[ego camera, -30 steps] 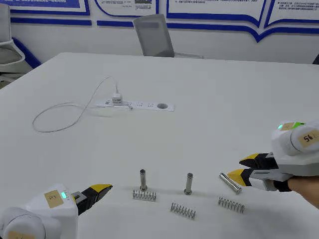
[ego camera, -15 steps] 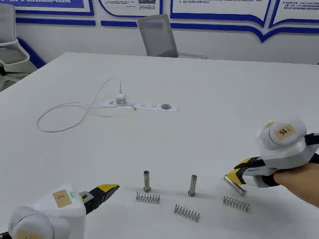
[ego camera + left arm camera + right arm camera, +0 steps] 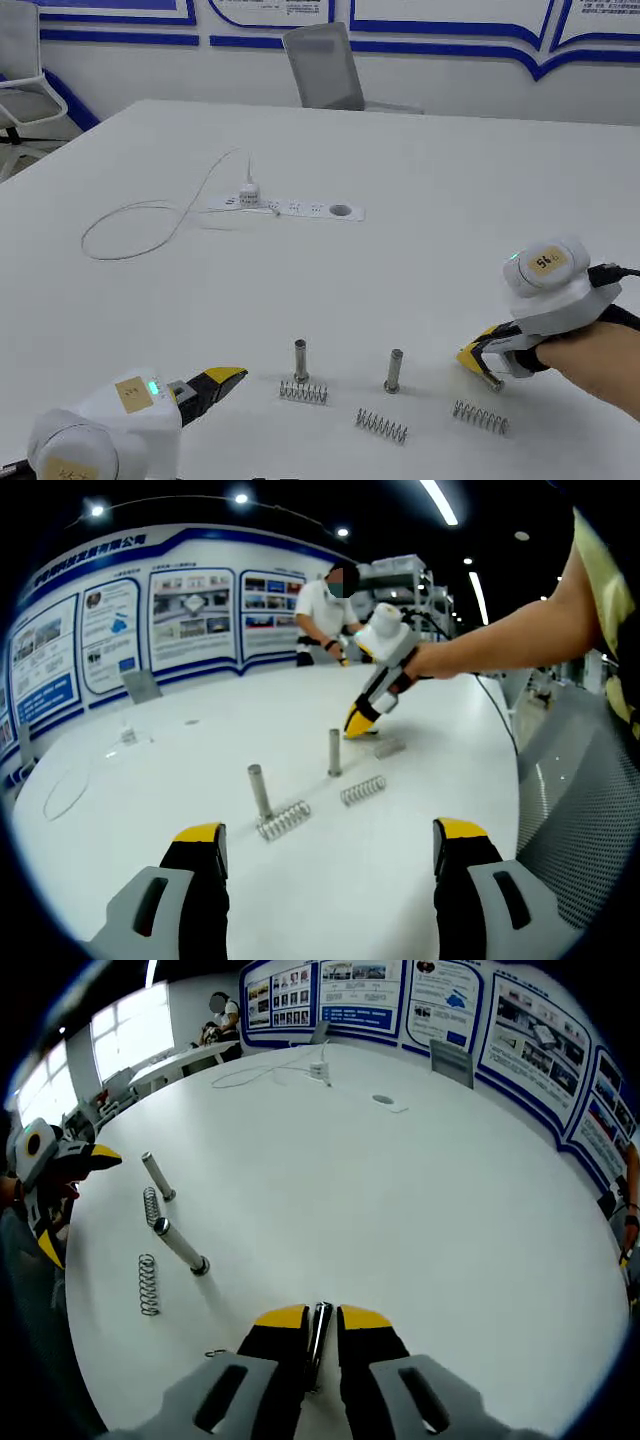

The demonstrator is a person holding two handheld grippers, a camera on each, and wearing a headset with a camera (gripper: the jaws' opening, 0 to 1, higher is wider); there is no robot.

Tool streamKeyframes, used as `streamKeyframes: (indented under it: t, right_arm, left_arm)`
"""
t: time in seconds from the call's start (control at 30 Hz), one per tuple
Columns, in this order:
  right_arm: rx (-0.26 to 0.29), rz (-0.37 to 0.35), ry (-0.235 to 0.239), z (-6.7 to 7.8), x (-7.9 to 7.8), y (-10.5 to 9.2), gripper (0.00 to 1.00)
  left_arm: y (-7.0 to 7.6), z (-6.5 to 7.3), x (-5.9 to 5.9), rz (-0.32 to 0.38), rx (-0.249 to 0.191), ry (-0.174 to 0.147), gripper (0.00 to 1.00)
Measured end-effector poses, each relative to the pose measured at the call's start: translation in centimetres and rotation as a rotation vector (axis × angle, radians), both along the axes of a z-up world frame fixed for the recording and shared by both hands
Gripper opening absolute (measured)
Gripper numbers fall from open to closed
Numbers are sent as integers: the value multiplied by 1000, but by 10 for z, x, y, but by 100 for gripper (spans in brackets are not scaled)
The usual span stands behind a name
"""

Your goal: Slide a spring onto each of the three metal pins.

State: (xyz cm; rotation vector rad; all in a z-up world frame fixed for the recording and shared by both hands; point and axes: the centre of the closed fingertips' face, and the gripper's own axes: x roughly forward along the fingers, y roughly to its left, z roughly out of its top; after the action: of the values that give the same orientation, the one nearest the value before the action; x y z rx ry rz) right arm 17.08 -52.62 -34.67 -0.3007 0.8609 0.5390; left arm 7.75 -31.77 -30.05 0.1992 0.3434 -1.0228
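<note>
a: where's the third grey metal pin? i only count two standing.

b: it's in the right gripper, off to the right of the middle upright steel pin. the jaws are pinched down to just the pin's thickness, and the pin runs lengthwise between them. my guess is it's held that way so it can be stood up like the other two. can't tell if it's clear of the white tabletop or resting a tip on it.

a: and the springs?

b: three small coiled wire springs, all lying flat and loose, none on a pin yet. the centre spring is just in front of the middle pin. the left spring is to its left, right up against the base of the left upright pin, maybe touching. the right spring is to its right, just under the right gripper. looks like one was laid out per pin.

a: left side doing anything?

b: the left gripper hovers low, well left of the middle pin and nearer the person. its jaws are spread wide with nothing in them. it looks parked, pointed at the left pin and its spring.

a: anything in the way?

b: not really. a white power strip with a thin white cable looping off it sits well behind the middle pin, and there's a grey office chair further back. the only snag i see is the right spring sitting so close under the gripper, it could get nudged.
</note>
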Motion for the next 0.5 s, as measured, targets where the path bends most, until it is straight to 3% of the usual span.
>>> streamKeyframes:
  t: [0.5]
  right_arm:
    - [-4, -6, 32, -6, 1, 1, 11]
  left_arm:
    - [0, -1, 1, 6, -4, 6, 85]
